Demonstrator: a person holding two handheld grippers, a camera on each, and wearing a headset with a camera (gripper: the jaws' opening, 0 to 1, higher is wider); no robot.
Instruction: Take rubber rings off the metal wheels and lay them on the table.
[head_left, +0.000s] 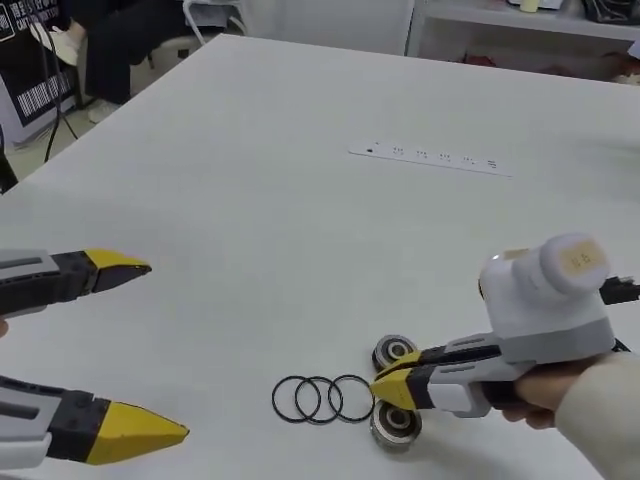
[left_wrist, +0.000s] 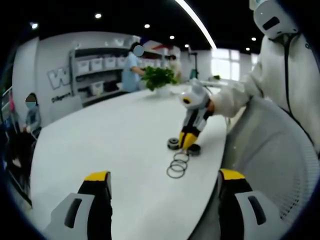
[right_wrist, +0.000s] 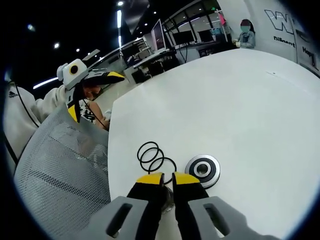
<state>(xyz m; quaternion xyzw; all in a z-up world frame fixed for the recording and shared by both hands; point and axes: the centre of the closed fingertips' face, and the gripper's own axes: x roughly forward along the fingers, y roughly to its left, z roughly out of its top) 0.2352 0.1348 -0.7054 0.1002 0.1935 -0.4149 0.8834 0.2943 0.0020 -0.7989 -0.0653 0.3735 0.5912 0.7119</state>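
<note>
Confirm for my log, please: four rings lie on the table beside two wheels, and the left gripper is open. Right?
Not quite. Three rings, not four, lie on the table; the head view shows them overlapping in a row. The two wheels beside them and the open left gripper are as you say.

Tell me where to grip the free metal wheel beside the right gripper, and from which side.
Best take the metal wheel across its outer rim, coming straight down from above. It lies flat on the table, so both rim sides stand exposed; the right gripper crowds its near side.
</note>
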